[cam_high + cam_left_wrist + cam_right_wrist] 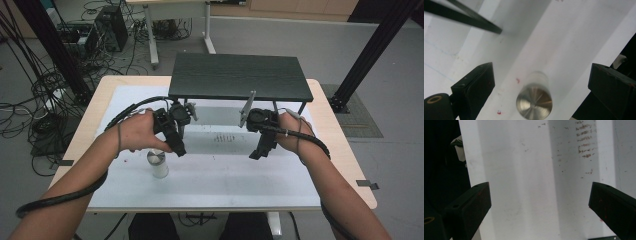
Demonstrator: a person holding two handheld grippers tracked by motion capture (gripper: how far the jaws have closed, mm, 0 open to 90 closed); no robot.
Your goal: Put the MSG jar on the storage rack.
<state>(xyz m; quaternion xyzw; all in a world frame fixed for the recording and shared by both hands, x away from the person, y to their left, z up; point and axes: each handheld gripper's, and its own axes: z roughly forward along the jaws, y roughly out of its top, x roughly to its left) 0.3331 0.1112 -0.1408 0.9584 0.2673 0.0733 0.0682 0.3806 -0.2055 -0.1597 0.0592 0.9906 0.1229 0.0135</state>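
Small metal-topped cylinder (158,163), apparently clear-walled, upright on white mat (225,185).

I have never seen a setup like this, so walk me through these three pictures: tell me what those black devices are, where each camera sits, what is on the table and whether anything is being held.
A person sits at a table and holds a hand-operated tool in each hand: the left gripper and the right gripper, each with two black jaws and a trailing cable.

The high view comes from a fixed camera above the person, looking forward and down. The other two pictures come from small cameras riding on each gripper, looking along its jaws.

On the table lies a white mat with some small stains. A small metal cylinder stands upright on it, near the left gripper. Toward the back stands a low dark shelf on thin legs.

Nothing is held. Both grippers are open; in the left gripper view the cylinder sits below the spread jaws, untouched.
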